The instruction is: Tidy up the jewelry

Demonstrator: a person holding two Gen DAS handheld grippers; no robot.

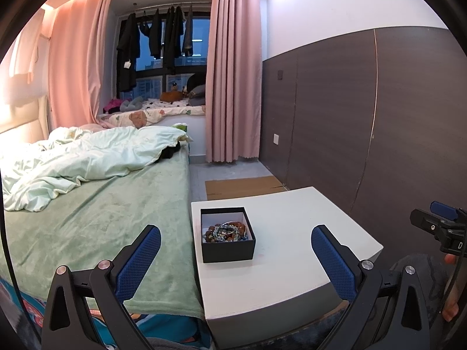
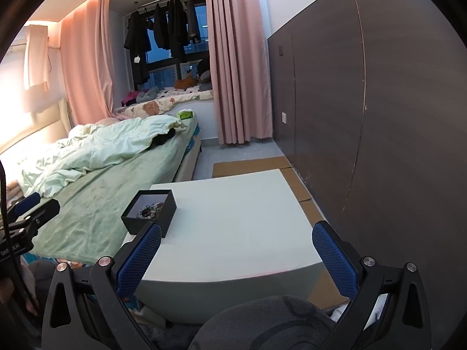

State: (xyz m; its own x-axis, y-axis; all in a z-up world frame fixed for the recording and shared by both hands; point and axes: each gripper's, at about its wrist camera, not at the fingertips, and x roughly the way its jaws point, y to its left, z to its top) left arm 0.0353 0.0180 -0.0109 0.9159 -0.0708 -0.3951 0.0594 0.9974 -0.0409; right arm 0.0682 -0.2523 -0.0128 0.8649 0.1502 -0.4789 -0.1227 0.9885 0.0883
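Bracelets (image 1: 227,231) in black box (image 1: 228,250) on white table (image 1: 292,250)

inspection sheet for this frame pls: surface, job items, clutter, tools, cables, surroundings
Surface: white table, beside the bed.
Job's things: open black box on the table's bed-side part, beaded jewelry piled inside.
Clutter: nothing seen on the table besides the box.
Grippers: left tool open, empty, short of the box; right tool open, empty, over the table's near edge.
Cables: black cable by the left tool.
Surroundings: cardboard on floor, pink curtains, dark wall panel.
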